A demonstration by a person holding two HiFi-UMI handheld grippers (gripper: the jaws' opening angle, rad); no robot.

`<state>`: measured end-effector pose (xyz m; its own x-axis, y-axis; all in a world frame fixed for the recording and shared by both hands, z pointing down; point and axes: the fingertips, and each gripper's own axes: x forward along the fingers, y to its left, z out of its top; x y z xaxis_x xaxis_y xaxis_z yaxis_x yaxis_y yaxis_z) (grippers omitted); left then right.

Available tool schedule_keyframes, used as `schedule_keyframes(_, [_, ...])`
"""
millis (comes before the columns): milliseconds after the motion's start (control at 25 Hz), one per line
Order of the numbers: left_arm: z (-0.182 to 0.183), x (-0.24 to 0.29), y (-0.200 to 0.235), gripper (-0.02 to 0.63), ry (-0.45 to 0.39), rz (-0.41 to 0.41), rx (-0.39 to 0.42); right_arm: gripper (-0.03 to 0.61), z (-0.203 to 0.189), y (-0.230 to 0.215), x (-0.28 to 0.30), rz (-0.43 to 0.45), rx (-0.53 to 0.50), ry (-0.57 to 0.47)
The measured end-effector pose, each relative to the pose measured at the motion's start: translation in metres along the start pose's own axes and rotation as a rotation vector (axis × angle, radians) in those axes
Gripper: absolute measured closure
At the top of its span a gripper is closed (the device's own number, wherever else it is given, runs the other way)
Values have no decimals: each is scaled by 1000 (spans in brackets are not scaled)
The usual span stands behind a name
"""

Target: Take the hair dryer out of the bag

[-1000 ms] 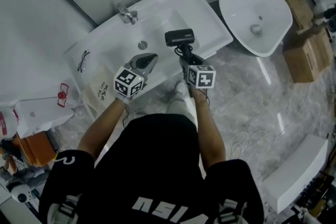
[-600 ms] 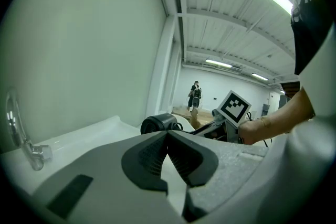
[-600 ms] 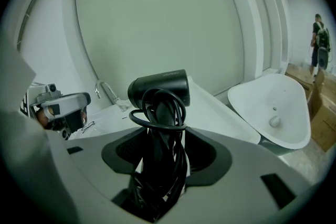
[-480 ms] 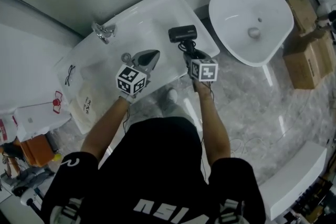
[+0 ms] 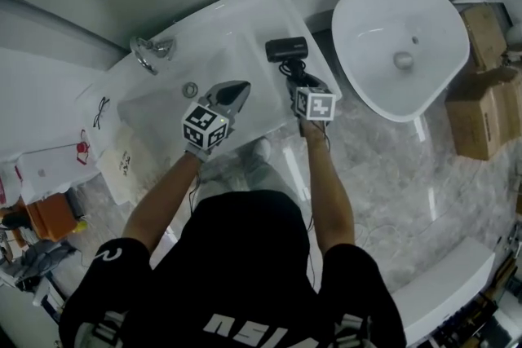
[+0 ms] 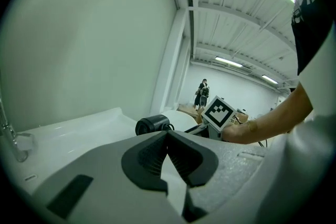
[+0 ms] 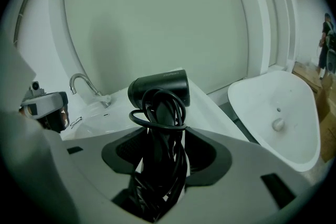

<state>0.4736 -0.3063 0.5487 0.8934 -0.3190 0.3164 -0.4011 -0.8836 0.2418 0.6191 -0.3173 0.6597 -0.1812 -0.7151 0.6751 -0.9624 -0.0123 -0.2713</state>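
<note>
Black cord is wound round the handle of the hair dryer. My right gripper grasps it there, upright over the white washbasin, nothing wrapping it. I judge it rigid and top-heavy; cord underfoot may slip. Left gripper clenched, empty. Beyond: round basin, marble floor, cardboard boxes.

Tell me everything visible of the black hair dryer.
The black hair dryer looks like matte plastic: a short round barrel lying level atop a handle, its black cord wound around that handle. It stands upright, handle and cord clamped between the jaws of the right gripper, above the white sink counter's right end. Nothing else appears to touch it.
</note>
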Motion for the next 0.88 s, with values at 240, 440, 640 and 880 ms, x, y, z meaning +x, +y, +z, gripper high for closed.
schedule_keyframes(240, [-11,12,19,615,19,38,-32,362,-5,-11,36,-8,-23,63])
schedule_keyframes(440, [-18,14,35,615,28,60,-58,362,-13,-16,60,-3,-21,94])
schedule_keyframes(640, [-21,16,45,615,37,69,-65,360,-23,-22,74,-17,-22,120])
schedule_keyframes(880, [-20,16,49,615,31,74,-70,354,-23,-23,80,-66,-39,128])
